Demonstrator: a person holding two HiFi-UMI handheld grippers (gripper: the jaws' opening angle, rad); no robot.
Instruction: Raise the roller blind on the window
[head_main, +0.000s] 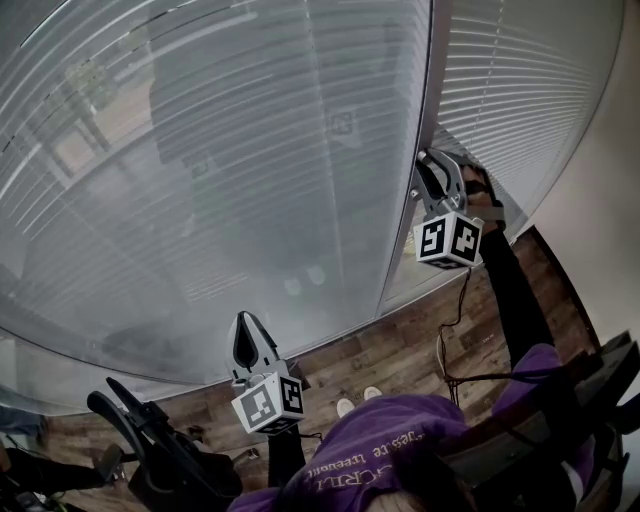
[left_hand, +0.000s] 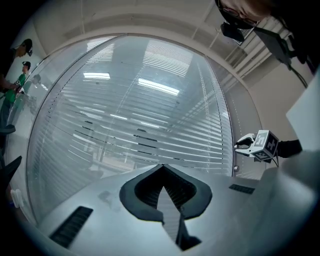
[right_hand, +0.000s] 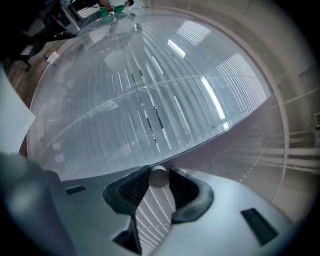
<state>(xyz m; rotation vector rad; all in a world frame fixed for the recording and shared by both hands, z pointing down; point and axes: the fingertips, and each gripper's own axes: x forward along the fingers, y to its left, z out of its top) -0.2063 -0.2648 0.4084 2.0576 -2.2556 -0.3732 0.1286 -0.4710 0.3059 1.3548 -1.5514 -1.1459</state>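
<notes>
Right gripper (head_main: 434, 162) at window frame (head_main: 412, 200), jaws clamped on small grey cylindrical knob (right_hand: 159, 177). Left gripper (head_main: 246, 338) lower down, jaws closed, nothing between. Slatted blind (head_main: 250, 150) lowered, covering pane.

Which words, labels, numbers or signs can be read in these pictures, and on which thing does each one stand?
The purple garment has white print, upside down and too blurred to read with certainty.
The marker cubes show only black-and-white squares, no letters.
Nothing else carries readable text.
</notes>
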